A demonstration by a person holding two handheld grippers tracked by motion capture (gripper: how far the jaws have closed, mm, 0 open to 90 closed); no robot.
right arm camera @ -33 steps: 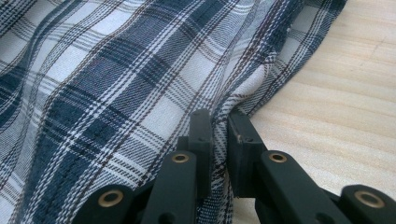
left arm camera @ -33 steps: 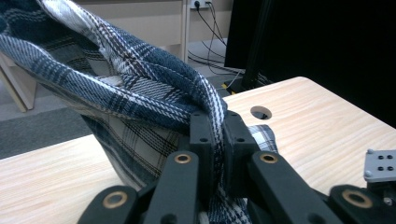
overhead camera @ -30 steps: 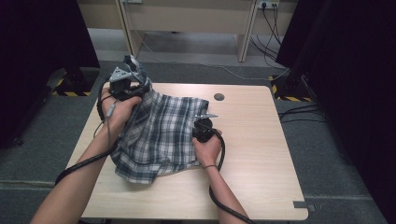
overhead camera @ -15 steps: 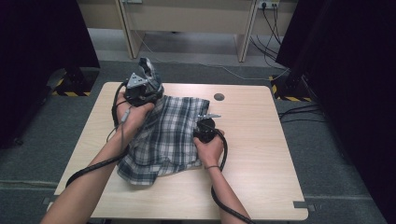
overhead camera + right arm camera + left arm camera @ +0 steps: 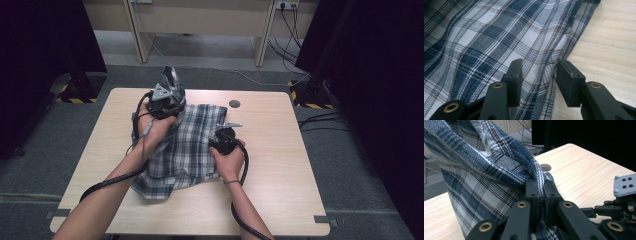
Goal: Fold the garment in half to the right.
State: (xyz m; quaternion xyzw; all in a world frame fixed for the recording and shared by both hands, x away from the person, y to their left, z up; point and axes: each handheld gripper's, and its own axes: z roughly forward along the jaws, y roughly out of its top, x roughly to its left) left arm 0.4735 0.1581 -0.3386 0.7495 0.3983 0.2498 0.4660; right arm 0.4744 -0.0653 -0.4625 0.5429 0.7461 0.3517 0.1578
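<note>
Pinching the plaid shirt (image 5: 486, 177) in my left tool (image 5: 539, 192), I risk dragging it off the desk (image 5: 280, 150), since my right tool (image 5: 539, 77), just opened, gapes around its hem

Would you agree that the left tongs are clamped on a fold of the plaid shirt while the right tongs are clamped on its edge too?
Not quite. The left tongs are clamped on a fold of the plaid shirt, but the right tongs have just been opening: the right gripper view shows their jaws apart, with the shirt's edge lying loose between them.

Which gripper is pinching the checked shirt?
The left gripper: its jaws are shut on a fold of the checked shirt. The right gripper has just been opening.
</note>
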